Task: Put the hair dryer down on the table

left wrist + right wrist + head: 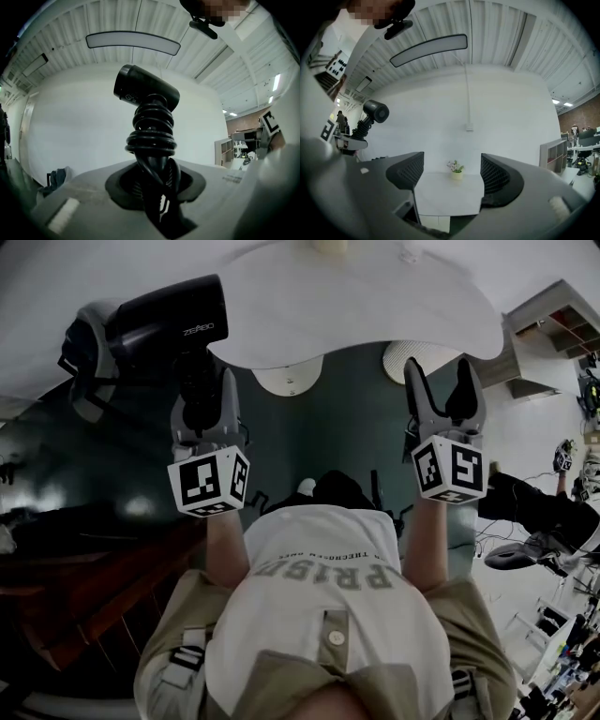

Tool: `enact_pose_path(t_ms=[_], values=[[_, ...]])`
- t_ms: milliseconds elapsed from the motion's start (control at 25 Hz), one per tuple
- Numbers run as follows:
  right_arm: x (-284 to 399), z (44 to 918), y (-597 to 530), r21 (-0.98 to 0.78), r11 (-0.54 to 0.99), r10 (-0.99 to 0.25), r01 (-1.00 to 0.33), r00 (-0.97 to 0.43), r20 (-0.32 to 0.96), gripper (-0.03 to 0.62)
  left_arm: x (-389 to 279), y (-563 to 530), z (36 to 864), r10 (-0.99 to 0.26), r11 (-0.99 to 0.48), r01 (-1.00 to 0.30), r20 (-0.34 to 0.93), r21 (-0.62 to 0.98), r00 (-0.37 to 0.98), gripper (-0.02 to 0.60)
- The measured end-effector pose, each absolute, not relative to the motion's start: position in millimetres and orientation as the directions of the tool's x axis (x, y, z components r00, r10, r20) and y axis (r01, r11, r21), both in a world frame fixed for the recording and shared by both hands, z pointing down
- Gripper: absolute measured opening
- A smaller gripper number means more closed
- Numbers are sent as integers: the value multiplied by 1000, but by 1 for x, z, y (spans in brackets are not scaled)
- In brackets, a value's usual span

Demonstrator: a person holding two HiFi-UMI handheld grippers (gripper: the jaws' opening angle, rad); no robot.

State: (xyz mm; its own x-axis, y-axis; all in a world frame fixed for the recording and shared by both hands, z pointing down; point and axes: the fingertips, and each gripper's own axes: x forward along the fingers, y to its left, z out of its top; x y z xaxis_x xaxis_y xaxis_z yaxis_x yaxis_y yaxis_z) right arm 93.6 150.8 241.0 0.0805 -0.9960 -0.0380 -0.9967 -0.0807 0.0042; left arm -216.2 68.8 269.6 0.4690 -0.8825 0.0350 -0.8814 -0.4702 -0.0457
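Observation:
A black hair dryer [169, 320] with its cord wound round the handle is held upright in the air by my left gripper [202, 409], which is shut on the handle. In the left gripper view the hair dryer [145, 91] rises from between the jaws, nozzle end pointing left. It hangs in front of the white table [394, 306], near its left edge. My right gripper [442, 390] is open and empty, held level to the right. In the right gripper view the jaws of my right gripper [452, 176] frame the table [447, 194], and the hair dryer [370, 115] shows far left.
A small potted flower [456, 171] stands at the table's far side against the white wall. White round stools [289, 379] sit under the table's front edge. Shelves [553, 343] and desks stand to the right, and cables lie on the floor.

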Motion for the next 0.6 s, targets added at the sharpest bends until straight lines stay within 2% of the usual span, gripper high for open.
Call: enact_pose_path(t_ms=[280,600], values=[[108,255,134,4,-86,-996,-996,86,3,367,-202,56,286,-876,-481,-876,74,-43,477,120],[179,246,85,6,-50,-998,-999,50,-28,367,-140,19,270,-900,-436,-898,32,-60,435,121]])
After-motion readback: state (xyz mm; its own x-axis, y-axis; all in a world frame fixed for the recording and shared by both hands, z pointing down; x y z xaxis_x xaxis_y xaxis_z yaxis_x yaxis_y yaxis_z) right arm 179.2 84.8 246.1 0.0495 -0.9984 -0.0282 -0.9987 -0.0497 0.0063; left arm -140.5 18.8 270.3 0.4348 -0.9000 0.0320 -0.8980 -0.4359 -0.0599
